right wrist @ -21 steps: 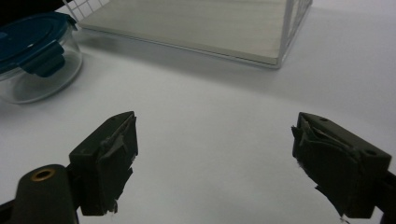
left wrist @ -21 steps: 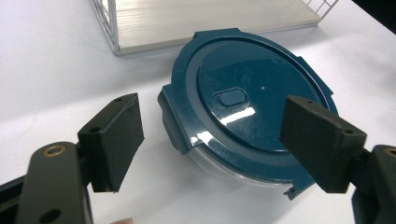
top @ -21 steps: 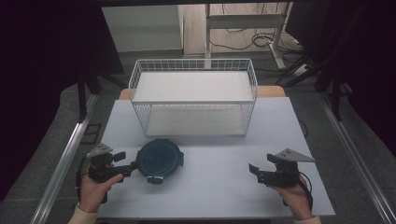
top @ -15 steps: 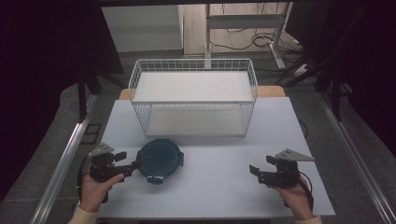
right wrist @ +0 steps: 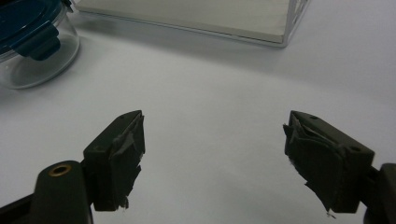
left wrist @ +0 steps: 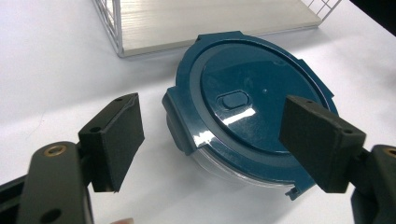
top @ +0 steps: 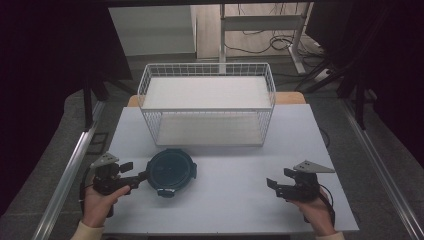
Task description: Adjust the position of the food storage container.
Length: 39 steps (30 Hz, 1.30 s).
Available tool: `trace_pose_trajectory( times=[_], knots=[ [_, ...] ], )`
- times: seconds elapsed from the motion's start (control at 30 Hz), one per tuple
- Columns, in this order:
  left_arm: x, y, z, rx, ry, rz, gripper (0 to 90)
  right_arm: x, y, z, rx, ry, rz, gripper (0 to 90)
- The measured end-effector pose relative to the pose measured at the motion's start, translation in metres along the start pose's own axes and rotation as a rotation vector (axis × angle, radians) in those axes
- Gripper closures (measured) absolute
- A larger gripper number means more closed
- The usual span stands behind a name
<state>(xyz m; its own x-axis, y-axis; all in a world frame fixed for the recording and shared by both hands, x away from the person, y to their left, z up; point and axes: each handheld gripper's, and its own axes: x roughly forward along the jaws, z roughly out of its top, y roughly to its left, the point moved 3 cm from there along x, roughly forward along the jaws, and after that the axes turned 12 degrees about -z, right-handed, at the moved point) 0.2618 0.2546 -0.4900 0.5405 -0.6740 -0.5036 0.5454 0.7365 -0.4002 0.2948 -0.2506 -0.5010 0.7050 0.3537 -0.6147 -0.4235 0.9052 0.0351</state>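
A round clear container with a dark blue clip-on lid (top: pixel 170 172) sits on the white table (top: pixel 230 200), front left of centre. My left gripper (top: pixel 141 176) is open at its left edge. In the left gripper view the two black jaws stand wide apart on either side of the container's (left wrist: pixel 252 107) near rim, and the left gripper (left wrist: pixel 219 140) holds nothing. My right gripper (top: pixel 272 184) is open at the front right, well away from the container. Bare table lies between the jaws of the right gripper (right wrist: pixel 217 158), and the container (right wrist: pixel 28 42) shows at the top left.
A white wire basket (top: pixel 207 111) with a pale board floor stands at the back middle of the table, just behind the container. Its corner (right wrist: pixel 285 28) lies ahead of the right gripper. Dark floor and metal rails flank the table.
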Motion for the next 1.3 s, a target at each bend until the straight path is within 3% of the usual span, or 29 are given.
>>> trace_pose_trajectory(
  times=[0.27, 0.53, 0.63, 0.83, 0.93, 1.0, 1.1, 1.3],
  knots=[
    [-0.003, 0.002, 0.001, -0.013, 0.001, -0.014, 24.7, 0.003, 0.001, -0.002, -0.026, 0.021, -0.007, 21.3],
    [-0.007, 0.003, 0.004, -0.02, 0.001, -0.005, 27.6, 0.002, -0.001, -0.002, -0.022, 0.016, -0.014, 21.7],
    [-0.007, 0.006, 0.004, -0.014, 0.056, 0.006, 37.3, 0.004, -0.001, -0.003, -0.026, 0.03, -0.009, 22.3],
    [-0.005, 0.012, 0.0, -0.009, 0.105, 0.036, 49.0, 0.004, -0.002, -0.004, -0.03, 0.035, -0.012, 22.3],
    [-0.004, 0.014, -0.001, -0.002, 0.118, 0.05, 54.9, 0.004, -0.002, -0.004, -0.031, 0.035, -0.015, 22.2],
    [-0.004, 0.018, -0.002, -0.003, 0.124, 0.06, 64.1, 0.005, -0.003, -0.004, -0.032, 0.037, -0.018, 22.2],
    [-0.006, 0.023, -0.004, -0.023, 0.114, 0.068, 72.0, 0.005, -0.003, -0.005, -0.034, 0.04, -0.029, 22.2],
    [-0.001, 0.03, -0.007, -0.035, 0.13, 0.058, 84.0, 0.005, -0.003, -0.004, -0.037, 0.036, -0.031, 22.2]
  ],
)
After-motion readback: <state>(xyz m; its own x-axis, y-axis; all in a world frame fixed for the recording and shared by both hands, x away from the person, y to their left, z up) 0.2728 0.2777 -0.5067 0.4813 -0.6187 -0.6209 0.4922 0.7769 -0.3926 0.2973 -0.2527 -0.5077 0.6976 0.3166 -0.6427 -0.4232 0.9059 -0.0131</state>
